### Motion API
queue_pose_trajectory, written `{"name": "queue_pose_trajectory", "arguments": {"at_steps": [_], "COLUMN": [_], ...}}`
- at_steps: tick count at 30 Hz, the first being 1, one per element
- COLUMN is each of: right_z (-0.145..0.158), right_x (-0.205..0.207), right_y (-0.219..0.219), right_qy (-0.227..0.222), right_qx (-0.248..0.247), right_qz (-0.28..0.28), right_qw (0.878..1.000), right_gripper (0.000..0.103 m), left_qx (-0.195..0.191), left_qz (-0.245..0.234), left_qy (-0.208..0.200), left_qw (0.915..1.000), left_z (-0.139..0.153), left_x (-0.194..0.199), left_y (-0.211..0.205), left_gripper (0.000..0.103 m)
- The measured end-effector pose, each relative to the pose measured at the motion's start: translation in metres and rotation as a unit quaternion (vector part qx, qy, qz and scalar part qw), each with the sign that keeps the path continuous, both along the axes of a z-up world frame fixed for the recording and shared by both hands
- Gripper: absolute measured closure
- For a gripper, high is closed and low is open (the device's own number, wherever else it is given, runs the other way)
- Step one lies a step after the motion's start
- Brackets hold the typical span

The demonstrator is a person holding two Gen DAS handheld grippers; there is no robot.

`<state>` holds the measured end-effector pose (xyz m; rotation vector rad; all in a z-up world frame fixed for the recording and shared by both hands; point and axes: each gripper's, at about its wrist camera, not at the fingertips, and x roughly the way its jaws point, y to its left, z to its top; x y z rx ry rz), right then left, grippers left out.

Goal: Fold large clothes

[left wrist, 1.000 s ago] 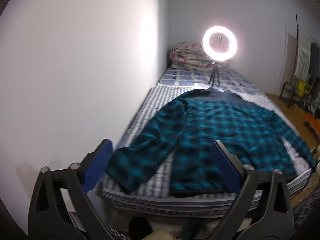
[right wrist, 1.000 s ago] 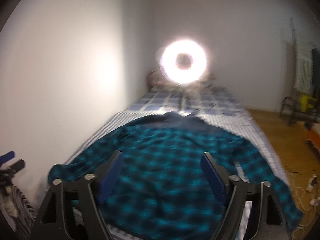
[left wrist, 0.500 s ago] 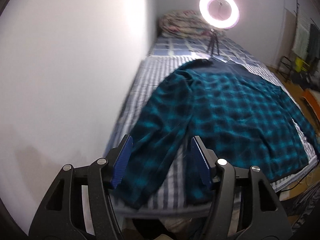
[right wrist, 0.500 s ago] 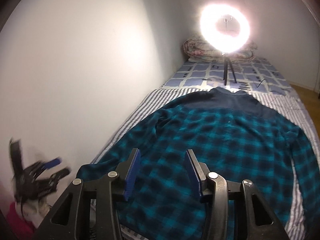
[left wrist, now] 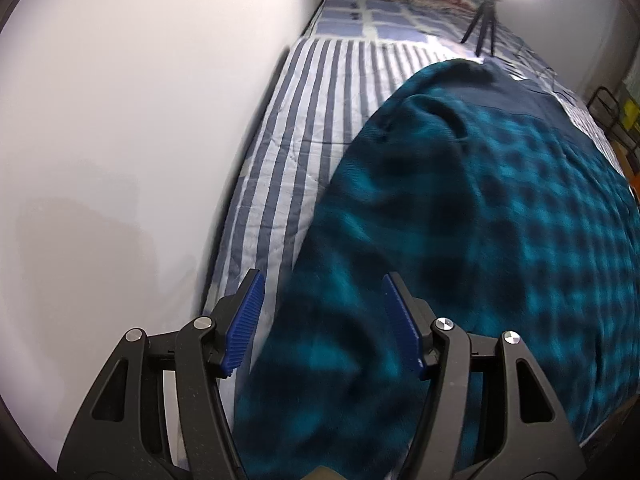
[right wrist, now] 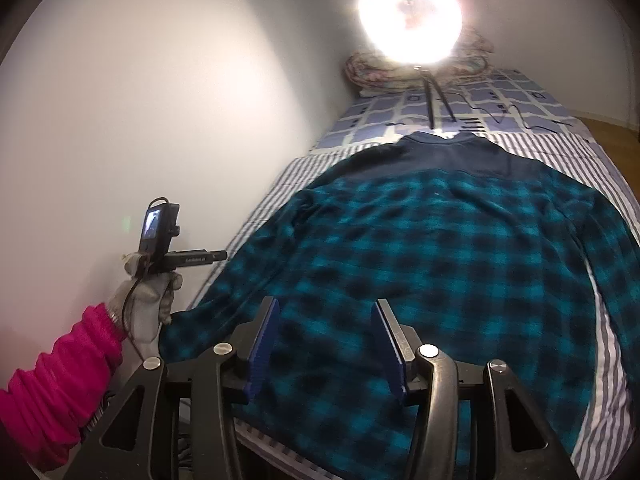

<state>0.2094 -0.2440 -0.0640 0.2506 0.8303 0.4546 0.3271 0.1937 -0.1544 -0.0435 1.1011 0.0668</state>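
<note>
A teal and black plaid shirt (right wrist: 440,260) with a navy yoke lies spread flat on the striped bed (right wrist: 612,344). My left gripper (left wrist: 322,320) hovers over the shirt's left sleeve (left wrist: 340,264), near the wall side. Its blue pads (left wrist: 246,320) stand apart on either side of the sleeve without pressing it. My right gripper (right wrist: 326,344) is over the shirt's near hem. Its jaws are opening and nothing is pinched between them. A gloved hand (right wrist: 144,304) in a pink sleeve holds the left gripper's handle in the right wrist view.
A white wall (left wrist: 120,120) runs close along the bed's left side. A lit ring light (right wrist: 408,4) on a small tripod and a rolled quilt (right wrist: 372,68) sit at the bed's far end. Wooden floor (right wrist: 612,128) and a dark chair (left wrist: 608,108) lie to the right.
The left gripper dropped and swung in over the left sleeve, its jaws narrower than a second ago. The right gripper tilted down towards the hem, its jaws also narrower.
</note>
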Motion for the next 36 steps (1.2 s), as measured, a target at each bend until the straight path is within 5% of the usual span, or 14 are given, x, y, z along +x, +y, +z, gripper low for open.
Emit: {"name": "queue_pose_trajectory", "arguments": {"at_steps": [10,11,14,15,20,26,30,36], "right_z": [-0.015,-0.014,-0.013,-0.014,-0.012,-0.013,-0.014,-0.012], "right_x": [0.025,0.028,0.034,0.035,0.041,0.046,0.048,0.051], "right_y": [-0.013,-0.011,-0.003,-0.001,0.011,0.018,0.022,0.021], "right_qy": [0.033,0.03,0.027,0.028,0.025,0.023,0.023,0.018], "right_qx": [0.004,0.0,-0.007,-0.007,-0.014,-0.022,-0.026,-0.031], "right_qz": [-0.016,-0.014,-0.011,-0.01,-0.003,0.001,0.0,-0.004], "right_qw": [0.999,0.999,1.0,1.0,1.0,0.999,0.999,0.999], "right_gripper": [0.051,0.051,0.051,0.051,0.051,0.051,0.051,0.051], "left_qx": [0.001,-0.007,-0.048,-0.058,-0.074,-0.118,-0.143,-0.158], "left_qz": [0.022,0.024,0.017,0.015,-0.004,-0.046,-0.108,-0.199], "left_qy": [0.048,0.049,0.054,0.051,0.033,-0.03,-0.07,-0.06], "left_qw": [0.9986,0.9985,0.9972,0.9969,0.9967,0.9915,0.9813,0.9654], "left_z": [-0.044,-0.046,-0.048,-0.047,-0.034,0.026,0.068,0.077], "left_x": [0.043,0.043,0.045,0.044,0.039,0.016,-0.002,-0.009], "left_y": [0.023,0.026,0.029,0.028,0.022,-0.006,-0.057,-0.153], "left_gripper": [0.04,0.044,0.097,0.099,0.102,0.102,0.102,0.102]}}
